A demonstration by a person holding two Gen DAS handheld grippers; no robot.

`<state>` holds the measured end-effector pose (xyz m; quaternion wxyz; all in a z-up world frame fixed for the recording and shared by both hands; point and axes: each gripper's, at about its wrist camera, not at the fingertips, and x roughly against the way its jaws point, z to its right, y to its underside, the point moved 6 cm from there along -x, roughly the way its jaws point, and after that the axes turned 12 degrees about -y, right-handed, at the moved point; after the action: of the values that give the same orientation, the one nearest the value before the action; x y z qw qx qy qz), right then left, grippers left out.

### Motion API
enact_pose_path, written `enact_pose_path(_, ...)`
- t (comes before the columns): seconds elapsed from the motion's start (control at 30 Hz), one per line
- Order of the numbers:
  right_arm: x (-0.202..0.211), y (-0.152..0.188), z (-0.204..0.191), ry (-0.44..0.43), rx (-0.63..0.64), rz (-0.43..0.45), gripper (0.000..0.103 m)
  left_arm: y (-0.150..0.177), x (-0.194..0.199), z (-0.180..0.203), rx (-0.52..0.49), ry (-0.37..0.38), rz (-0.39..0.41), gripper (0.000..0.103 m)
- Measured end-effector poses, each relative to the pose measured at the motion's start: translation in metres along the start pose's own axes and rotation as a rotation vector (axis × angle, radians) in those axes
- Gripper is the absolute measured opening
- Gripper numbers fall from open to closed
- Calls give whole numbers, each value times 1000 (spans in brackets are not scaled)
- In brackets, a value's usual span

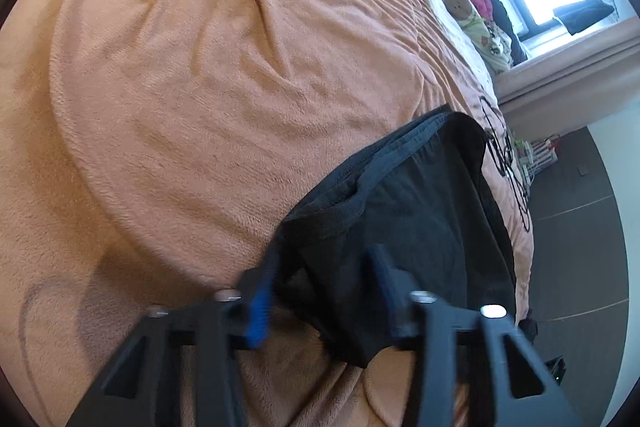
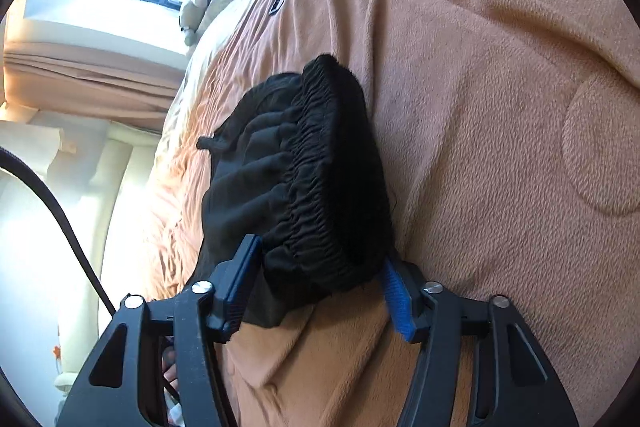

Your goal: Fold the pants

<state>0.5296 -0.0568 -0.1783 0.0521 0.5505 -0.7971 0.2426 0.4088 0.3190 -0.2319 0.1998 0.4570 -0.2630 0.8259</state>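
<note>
on fuzzy orange blanket [image 1: 200,67], rumpled black pants [image 2: 312,179]

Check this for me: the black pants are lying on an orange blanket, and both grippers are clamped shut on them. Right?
Not quite. The black pants do lie on the orange blanket, but both grippers are open: the left gripper and right gripper have fingers spread either side of the fabric, as each wrist view shows.

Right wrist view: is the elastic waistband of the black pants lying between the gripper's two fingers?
Yes, the gathered waistband sits between the open right gripper.
</note>
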Motion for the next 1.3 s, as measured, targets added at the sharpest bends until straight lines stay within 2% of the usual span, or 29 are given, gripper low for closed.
enact_pose_path(0.03,-1,-1,1,5,-3,10,37,1,-1,2,-3,8,-8,13)
enact_pose_path(0.17,4,2,-5,13,20,28,25,5,9,5,-27,15,16,6)
enact_pose_path(0.3,7,6,-18,21,58,31,19,4,23,7,-23,37,33,5)
enact_pose_path(0.63,7,14,-39,19,106,8,18,17,62,1,-25,63,62,5)
enact_pose_path(1.3,25,26,-49,10,173,-104,17,100,133,-56,36,105,71,5)
